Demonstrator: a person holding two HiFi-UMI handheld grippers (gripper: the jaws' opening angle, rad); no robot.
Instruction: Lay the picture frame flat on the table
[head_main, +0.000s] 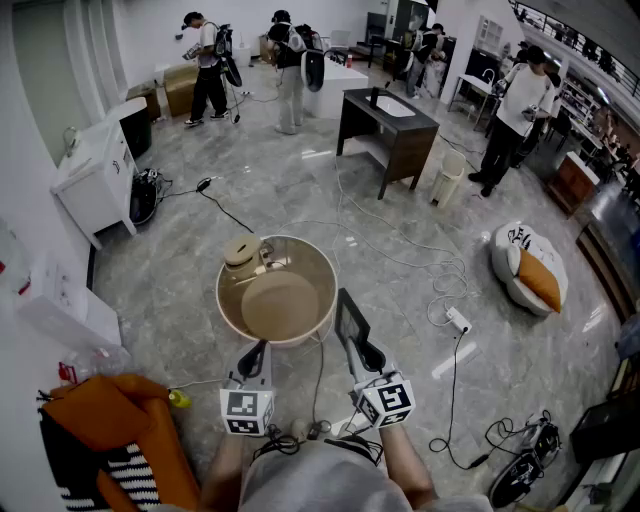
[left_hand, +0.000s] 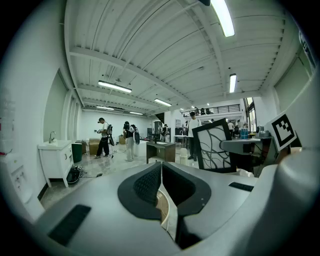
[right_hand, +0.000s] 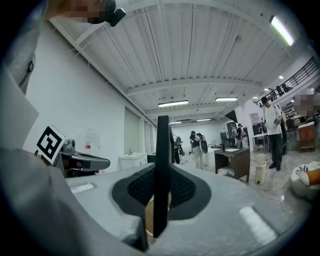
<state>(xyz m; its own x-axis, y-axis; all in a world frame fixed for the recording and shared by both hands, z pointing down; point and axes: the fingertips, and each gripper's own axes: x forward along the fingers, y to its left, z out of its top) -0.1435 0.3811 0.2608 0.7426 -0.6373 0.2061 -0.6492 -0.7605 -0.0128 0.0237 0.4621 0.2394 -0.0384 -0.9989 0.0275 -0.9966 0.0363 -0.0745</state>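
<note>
Picture frame (left_hand: 215, 145): black border; white panel with black curving lines.
Counter (head_main: 322, 285): tan top, paler rim.
Left claw (head_main: 258, 350): grey body, black pads; cube white with black square markers.
Right claw (head_main: 364, 354): grey and black alike; cube markers black on white.
Floor (head_main: 400, 250): glossy grey marble, pale veins.
Cloth (head_main: 120, 410), 8 o'clock in the head view: orange.
Striped fabric (head_main: 135, 482), 7 o'clock: black and white bands.
Cushion (head_main: 530, 265), 3 o'clock: white with an orange patch.
</note>
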